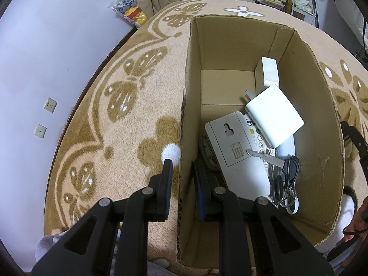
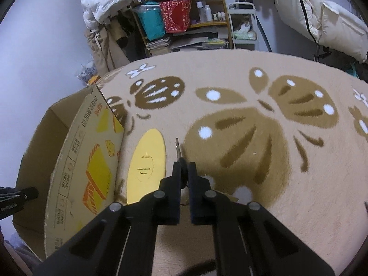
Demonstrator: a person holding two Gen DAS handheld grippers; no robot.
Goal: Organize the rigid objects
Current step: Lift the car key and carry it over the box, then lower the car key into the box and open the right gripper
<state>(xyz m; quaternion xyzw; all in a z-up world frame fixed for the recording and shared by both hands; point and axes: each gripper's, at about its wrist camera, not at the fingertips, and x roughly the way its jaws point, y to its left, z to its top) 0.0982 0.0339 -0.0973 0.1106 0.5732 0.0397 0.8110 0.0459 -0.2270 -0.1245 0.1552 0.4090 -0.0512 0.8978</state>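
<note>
Straddling the cardboard box (image 1: 306, 105) wall, the left gripper (image 1: 181, 168) fingers sit spread, steadying it. The right gripper (image 2: 184, 165) fingers pinch a key (image 2: 177, 148) whose blade juts ahead; it should lift clear of the box rim before release.

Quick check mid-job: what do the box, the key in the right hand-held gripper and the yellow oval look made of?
Box: corrugated cardboard, matte brown; fluting shows along its cut edge. Key in the right hand-held gripper: likely metal, thin grey blade with a dull shine. Yellow oval disc: smooth and flat, probably plastic or card; I cannot tell which.
</note>
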